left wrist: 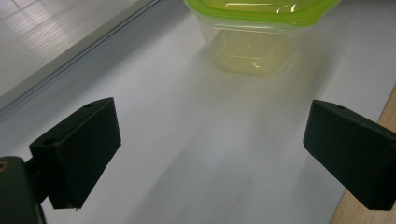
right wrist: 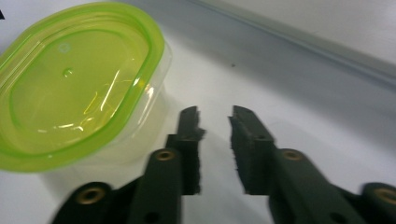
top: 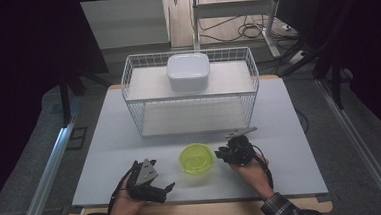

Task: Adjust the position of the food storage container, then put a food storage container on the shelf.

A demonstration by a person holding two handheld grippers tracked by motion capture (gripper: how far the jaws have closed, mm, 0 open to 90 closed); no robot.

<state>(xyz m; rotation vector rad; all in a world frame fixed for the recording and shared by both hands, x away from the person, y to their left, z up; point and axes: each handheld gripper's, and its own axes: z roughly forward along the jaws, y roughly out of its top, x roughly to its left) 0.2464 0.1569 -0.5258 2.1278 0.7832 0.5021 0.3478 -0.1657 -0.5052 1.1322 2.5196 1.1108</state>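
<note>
A clear plastic container with a yellow-green lid (top: pixel 196 158) stands on the white table top near its front edge. It also appears at the top of the left gripper view (left wrist: pixel 254 32) and at the upper left of the right gripper view (right wrist: pixel 74 88). My left gripper (top: pixel 169 188) lies low to the container's left, its jaws wide open with bare table between them (left wrist: pixel 210 154). My right gripper (top: pixel 220 154) sits just right of the container, its jaws a little apart (right wrist: pixel 215 119) with nothing between them, beside the container's wall.
A white wire basket shelf (top: pixel 126 79) stands at the back of the table, with a white lidded box (top: pixel 188 71) on its upper tier. The table's wooden front edge (top: pixel 200 210) runs just behind my hands. Floor, cables and a metal rail lie around the table.
</note>
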